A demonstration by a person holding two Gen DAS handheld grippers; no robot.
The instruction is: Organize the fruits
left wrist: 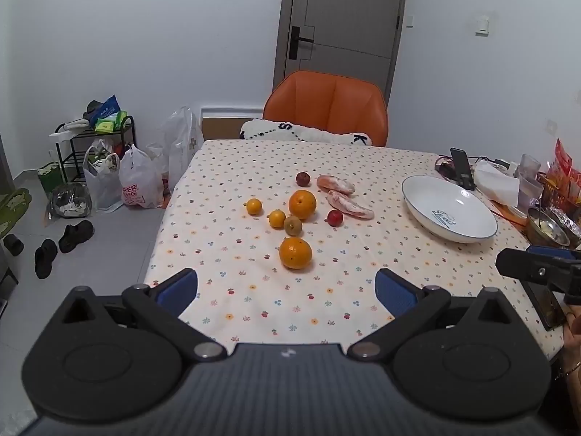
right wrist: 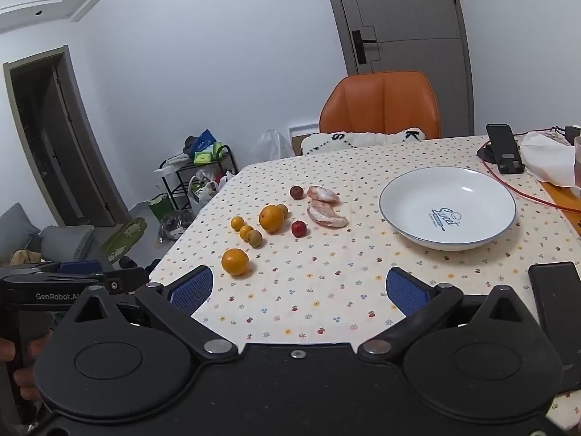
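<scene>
Fruit lies loose on the flower-print tablecloth [left wrist: 254, 301]: a near orange [left wrist: 295, 253] [right wrist: 235, 261], a bigger orange [left wrist: 302, 204] [right wrist: 271, 218], two small oranges [left wrist: 254, 206] [left wrist: 277, 218], a brownish-green fruit [left wrist: 293, 225] [right wrist: 254, 237], a red fruit [left wrist: 334, 217] [right wrist: 298, 228], a dark red fruit [left wrist: 303, 178] [right wrist: 296, 192] and two peeled pomelo pieces [left wrist: 349, 205] [right wrist: 326, 215]. An empty white bowl [left wrist: 428, 196] [right wrist: 410, 196] stands to the right. My left gripper [left wrist: 287, 290] is open, short of the near orange. My right gripper [right wrist: 299, 289] is open over bare cloth, holding nothing.
An orange chair [left wrist: 326, 107] with a white cushion stands at the table's far side. A phone on a stand [right wrist: 504, 149], tissues, a glass and snack packets crowd the right edge. A dark phone [right wrist: 555, 301] lies near the right gripper. Bags, a rack and shoes sit on the floor left.
</scene>
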